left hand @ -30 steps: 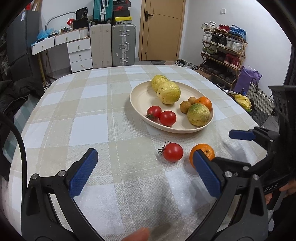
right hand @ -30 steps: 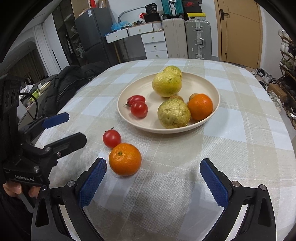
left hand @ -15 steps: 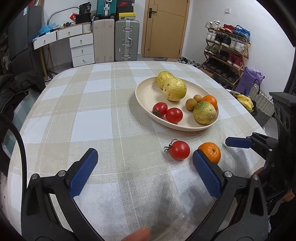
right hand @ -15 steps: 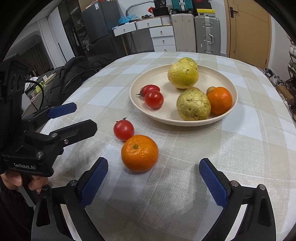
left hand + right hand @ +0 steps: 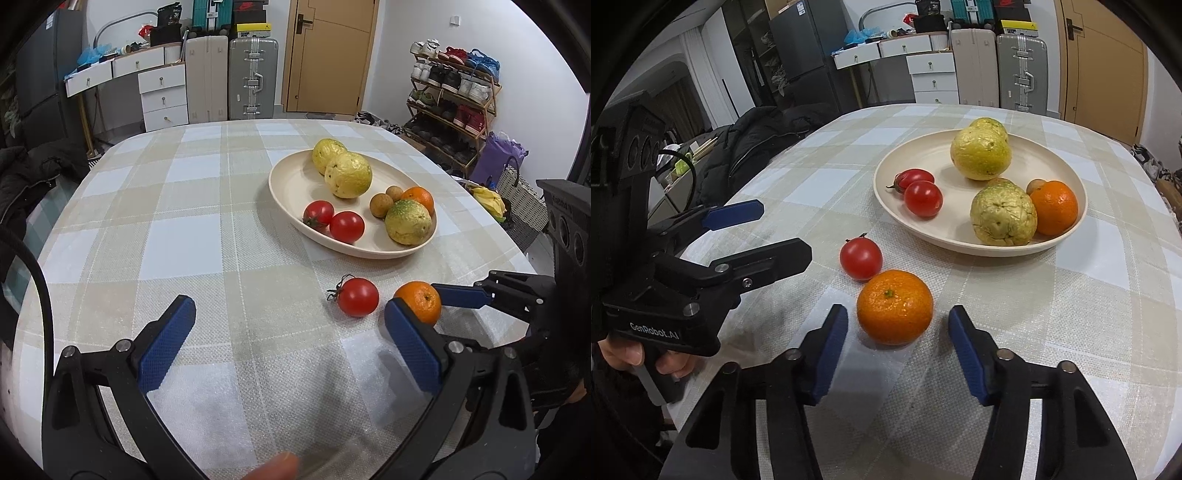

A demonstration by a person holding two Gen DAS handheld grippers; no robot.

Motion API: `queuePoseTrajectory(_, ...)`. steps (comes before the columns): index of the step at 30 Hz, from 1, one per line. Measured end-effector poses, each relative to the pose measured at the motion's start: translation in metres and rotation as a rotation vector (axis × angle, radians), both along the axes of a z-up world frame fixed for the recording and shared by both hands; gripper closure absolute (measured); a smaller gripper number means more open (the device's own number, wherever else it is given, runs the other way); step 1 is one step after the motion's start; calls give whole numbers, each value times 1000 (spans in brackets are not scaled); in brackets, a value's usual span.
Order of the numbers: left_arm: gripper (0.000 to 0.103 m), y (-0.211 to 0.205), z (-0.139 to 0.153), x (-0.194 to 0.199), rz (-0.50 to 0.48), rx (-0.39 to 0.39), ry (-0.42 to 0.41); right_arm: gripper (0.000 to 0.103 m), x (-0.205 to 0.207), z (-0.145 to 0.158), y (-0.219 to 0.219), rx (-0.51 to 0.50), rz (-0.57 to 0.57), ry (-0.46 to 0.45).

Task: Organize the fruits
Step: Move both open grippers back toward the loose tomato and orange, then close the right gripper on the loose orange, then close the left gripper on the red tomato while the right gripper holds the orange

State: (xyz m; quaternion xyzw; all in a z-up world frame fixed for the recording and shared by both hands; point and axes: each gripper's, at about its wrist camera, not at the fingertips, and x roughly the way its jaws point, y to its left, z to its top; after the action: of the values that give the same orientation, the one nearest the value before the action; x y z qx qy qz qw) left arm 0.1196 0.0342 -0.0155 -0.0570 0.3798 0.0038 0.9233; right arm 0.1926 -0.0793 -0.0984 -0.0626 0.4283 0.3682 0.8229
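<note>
Two fruits lay loose on the checked tablecloth [image 5: 1108, 295]: a mandarin [image 5: 894, 307] and, touching it at its ten o'clock, a tomato [image 5: 861, 258]. The cream plate [image 5: 886, 199], farther off at about one o'clock, already held two tomatoes, three yellow-green citrus fruits, another mandarin and small brown fruits.

The right gripper [image 5: 898, 354] pointed down at the loose mandarin, its jaws closing with the fruit between the blue pads. In the right wrist view neither pad touched the peel yet, so nothing was grasped.

The left gripper [image 5: 291, 343] hovered over bare cloth, spread wide and holding nothing, with the tomato near its one o'clock.

To do the grasp well, the pads probably needed to reach a little further forward, so that they met the mandarin at its widest part and not on its near curve, where a round fruit would likely squirt away. A gentle squeeze should suffice, since the peel looked soft. Nudging the tomato was the likely risk, so a straight lift seemed wise.
</note>
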Motion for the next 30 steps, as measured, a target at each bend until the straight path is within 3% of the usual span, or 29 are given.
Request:
queuePoseTrajectory(4, 1, -1, -2, 0, 0, 1, 4, 59, 2, 0, -1, 11, 4, 10)
queuePoseTrajectory(27, 1, -15, -17, 11, -42, 8, 76, 61, 15, 24, -43, 98, -113, -38)
queuePoseTrajectory(30, 8, -22, -21, 16, -71, 11, 97, 61, 17, 27, -49, 104, -129, -41)
